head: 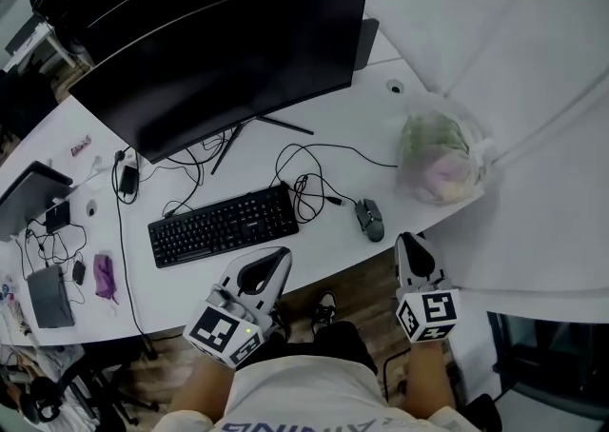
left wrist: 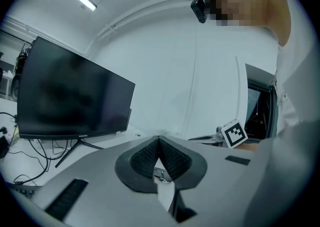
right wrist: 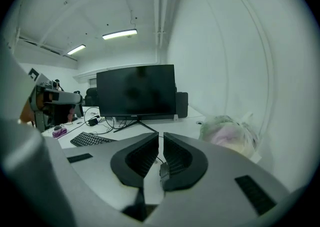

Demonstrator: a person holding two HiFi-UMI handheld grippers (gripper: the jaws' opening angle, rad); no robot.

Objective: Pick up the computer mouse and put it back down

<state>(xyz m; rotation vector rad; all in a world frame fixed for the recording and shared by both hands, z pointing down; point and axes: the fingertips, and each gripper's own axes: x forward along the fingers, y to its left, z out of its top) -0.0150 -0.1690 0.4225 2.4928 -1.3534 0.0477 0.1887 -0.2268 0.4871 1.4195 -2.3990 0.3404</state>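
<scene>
Head view: we are seeing the whole white desk (head: 362, 102). One computer mouse (head: 370, 219) is lying on it, corded, right of the one black keyboard (head: 224, 225) and just ahead of the right gripper (head: 407, 242), whose tips are near it but not touching. One curved monitor (head: 228, 59) is standing behind the keyboard. One filled plastic bag (head: 440, 159) is sitting at the desk's right edge, beyond the mouse. We are counting two grippers. The left gripper (head: 279, 257) is hovering at the desk's near edge, below the keyboard.

Gripper views: these are giving us the jaws, which the head view is not resolving. Left gripper view: the pads are meeting at the tips, with nothing between them. Right gripper view: the jaws are standing together with only a thin slit, and nothing is pinched. The left gripper view is missing the mouse and the bag, but it is catching the monitor and the right gripper off to its right. The right gripper view is taking in the monitor, keyboard and bag.
</scene>
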